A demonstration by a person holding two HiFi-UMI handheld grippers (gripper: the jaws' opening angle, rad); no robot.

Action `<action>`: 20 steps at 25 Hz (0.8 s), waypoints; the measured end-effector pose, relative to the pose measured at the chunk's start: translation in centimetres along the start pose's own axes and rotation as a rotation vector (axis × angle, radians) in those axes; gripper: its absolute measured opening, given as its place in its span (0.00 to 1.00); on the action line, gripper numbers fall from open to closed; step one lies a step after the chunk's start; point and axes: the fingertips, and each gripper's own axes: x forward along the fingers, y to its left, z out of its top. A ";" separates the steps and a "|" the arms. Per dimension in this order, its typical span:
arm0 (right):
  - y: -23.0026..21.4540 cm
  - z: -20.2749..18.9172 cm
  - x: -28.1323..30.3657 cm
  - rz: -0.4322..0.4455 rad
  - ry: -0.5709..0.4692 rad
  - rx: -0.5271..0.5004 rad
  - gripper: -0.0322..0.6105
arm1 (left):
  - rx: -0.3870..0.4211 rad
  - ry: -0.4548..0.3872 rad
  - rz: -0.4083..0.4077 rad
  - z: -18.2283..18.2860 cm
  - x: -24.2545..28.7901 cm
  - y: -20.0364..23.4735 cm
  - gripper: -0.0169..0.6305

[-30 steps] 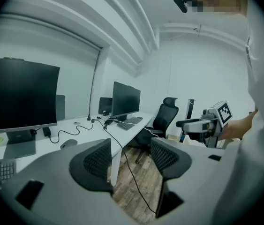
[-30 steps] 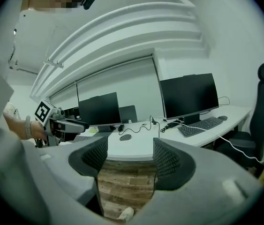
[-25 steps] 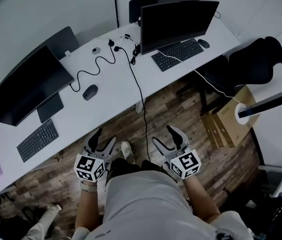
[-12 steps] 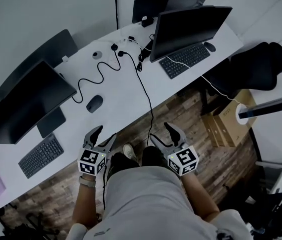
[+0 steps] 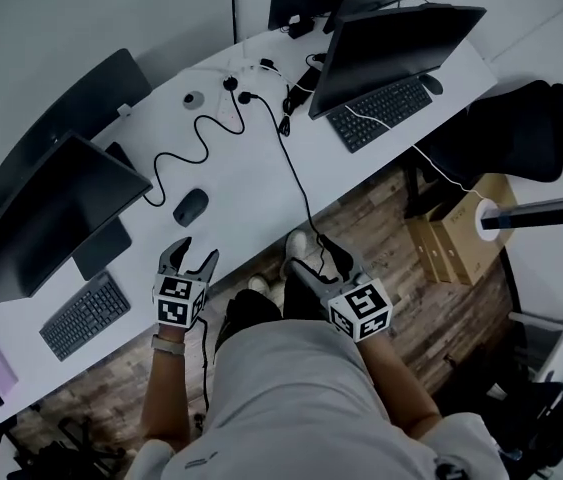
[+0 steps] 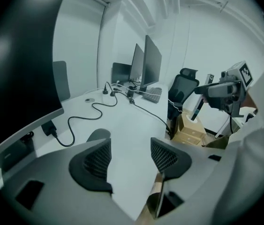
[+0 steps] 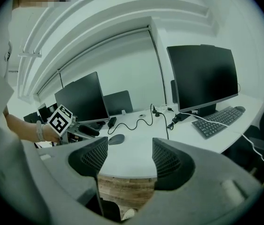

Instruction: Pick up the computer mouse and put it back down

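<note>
Left gripper (image 5: 189, 256) and right gripper (image 5: 313, 260), fingers wide and empty, have neared the bench (image 5: 244, 183). Still approaching, the left must next straddle the mouse (image 5: 190, 206).

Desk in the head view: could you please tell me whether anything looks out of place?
Nothing is spilled or damaged. The only oddity: a black cable runs across the desk and drops over its front edge toward the floor.

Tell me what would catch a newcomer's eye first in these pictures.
Probably the two hand-held grippers low in the head view: the left gripper and the right gripper, both open and empty. Just ahead of the left one, a dark oval computer mouse lies on the long white desk, near a large black monitor.
</note>
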 end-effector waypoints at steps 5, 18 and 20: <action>-1.7 0.2 2.2 0.033 0.035 0.013 0.51 | 0.010 0.073 0.032 0.1 2.6 2.7 0.41; -6.2 2.9 8.1 0.109 0.077 0.045 0.51 | 0.067 0.258 0.109 -0.7 8.4 8.5 0.46; -6.6 3.2 8.8 0.118 0.082 0.045 0.51 | 0.061 0.285 0.107 -0.9 8.9 8.9 0.47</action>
